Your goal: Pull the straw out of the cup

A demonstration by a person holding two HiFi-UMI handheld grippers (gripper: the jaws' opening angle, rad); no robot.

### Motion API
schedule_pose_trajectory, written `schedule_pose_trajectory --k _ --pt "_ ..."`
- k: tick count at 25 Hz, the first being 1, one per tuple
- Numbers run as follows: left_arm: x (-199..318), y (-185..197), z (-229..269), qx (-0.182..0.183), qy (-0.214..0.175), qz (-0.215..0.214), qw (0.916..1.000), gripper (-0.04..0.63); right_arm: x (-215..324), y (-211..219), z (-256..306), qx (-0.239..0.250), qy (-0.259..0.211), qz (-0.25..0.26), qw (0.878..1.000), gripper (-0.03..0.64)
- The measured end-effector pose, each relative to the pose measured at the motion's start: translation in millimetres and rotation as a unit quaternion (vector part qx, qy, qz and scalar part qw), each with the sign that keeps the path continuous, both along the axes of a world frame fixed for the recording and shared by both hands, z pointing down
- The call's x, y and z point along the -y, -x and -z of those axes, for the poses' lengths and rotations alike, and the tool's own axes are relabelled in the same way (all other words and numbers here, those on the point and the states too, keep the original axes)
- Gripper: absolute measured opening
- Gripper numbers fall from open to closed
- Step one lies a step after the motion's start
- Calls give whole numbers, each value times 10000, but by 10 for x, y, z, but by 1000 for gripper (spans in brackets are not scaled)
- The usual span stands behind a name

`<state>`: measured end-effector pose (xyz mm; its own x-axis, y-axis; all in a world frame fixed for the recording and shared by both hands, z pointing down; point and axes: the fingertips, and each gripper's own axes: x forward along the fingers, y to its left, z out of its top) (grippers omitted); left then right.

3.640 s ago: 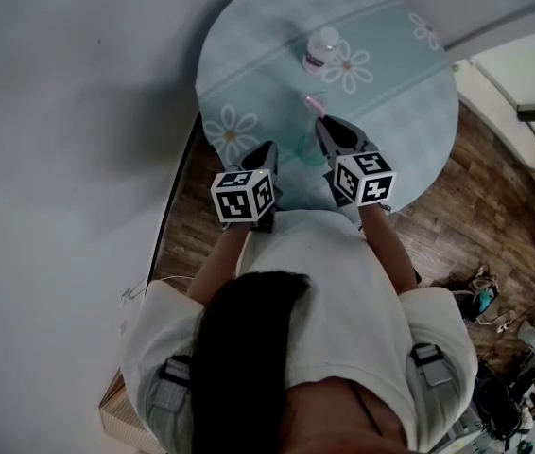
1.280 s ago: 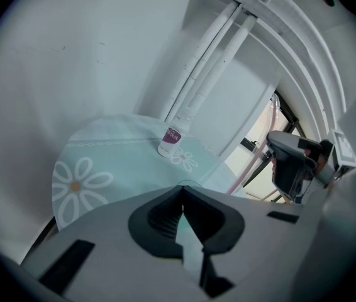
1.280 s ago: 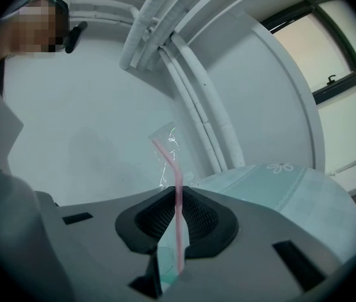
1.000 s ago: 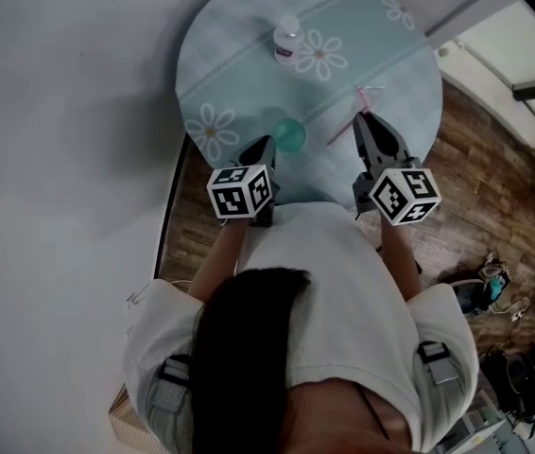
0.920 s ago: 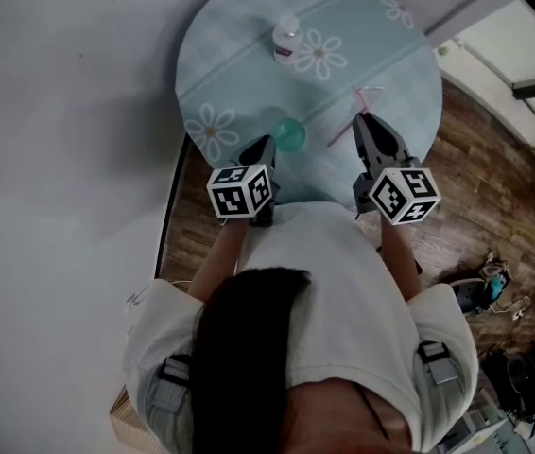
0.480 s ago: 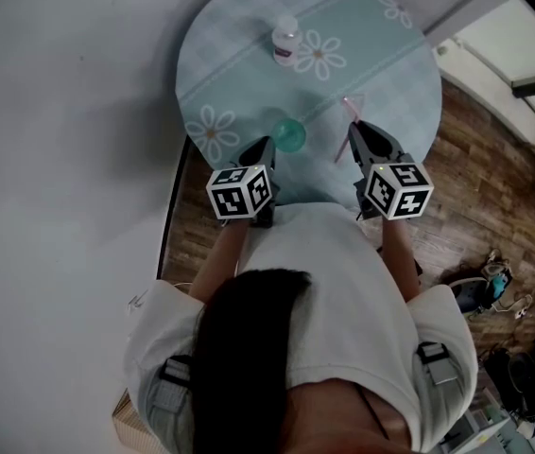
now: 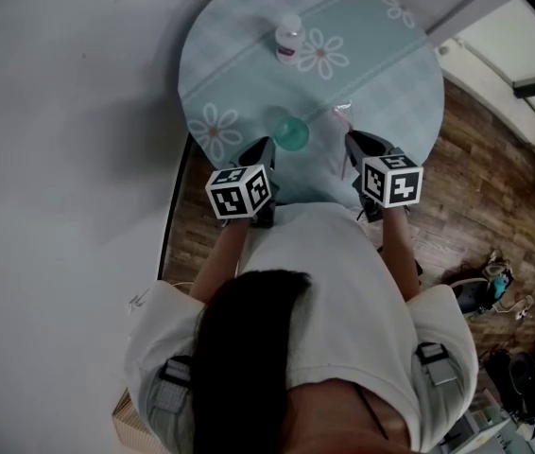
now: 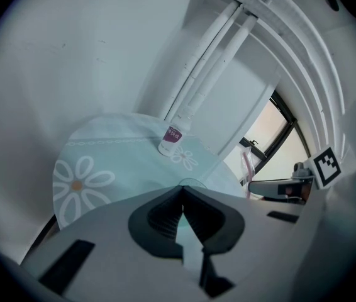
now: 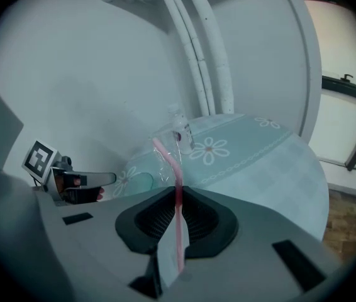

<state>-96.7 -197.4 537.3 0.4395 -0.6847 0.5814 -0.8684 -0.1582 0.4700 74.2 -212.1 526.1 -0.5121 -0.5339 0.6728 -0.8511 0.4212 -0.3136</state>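
Note:
A small translucent green cup stands near the front of the round table. My left gripper is shut on its near wall, and a green sliver shows between the jaws in the left gripper view. To the right of the cup, my right gripper is shut on a pink straw with a clear wrapper round it. The straw stands up out of the jaws, clear of the cup. From the left gripper view the straw shows at the right.
A small white bottle with a purple label stands on the table's far side, beside a printed daisy. The table edge runs just in front of both grippers. A white wall with pipes lies beyond, and wooden floor to the right.
The straw, in the cup in the oldest frame, is now out of it. Over the last second my right gripper sank and tipped down, swinging the straw's top towards the cup. The left gripper stayed put.

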Motion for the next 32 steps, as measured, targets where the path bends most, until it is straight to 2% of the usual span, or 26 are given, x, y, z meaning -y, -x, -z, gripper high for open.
schedule_pose_trajectory --k 11,20,25,32 --pt "0 78 -17 1 45 56 10000 9 -7 -4 -537 -247 848 -62 9961 54" --pt "8 121 -38 8 91 87 9999 9 -71 42 -933 -392 1346 -10 9901 55" --pt "-11 191 -69 -2 139 204 9997 9 -108 69 -1127 -533 1543 -16 9866 55" --pt "-47 232 -67 16 130 251 9996 9 -144 95 -1247 -620 1567 -76 9857 55"
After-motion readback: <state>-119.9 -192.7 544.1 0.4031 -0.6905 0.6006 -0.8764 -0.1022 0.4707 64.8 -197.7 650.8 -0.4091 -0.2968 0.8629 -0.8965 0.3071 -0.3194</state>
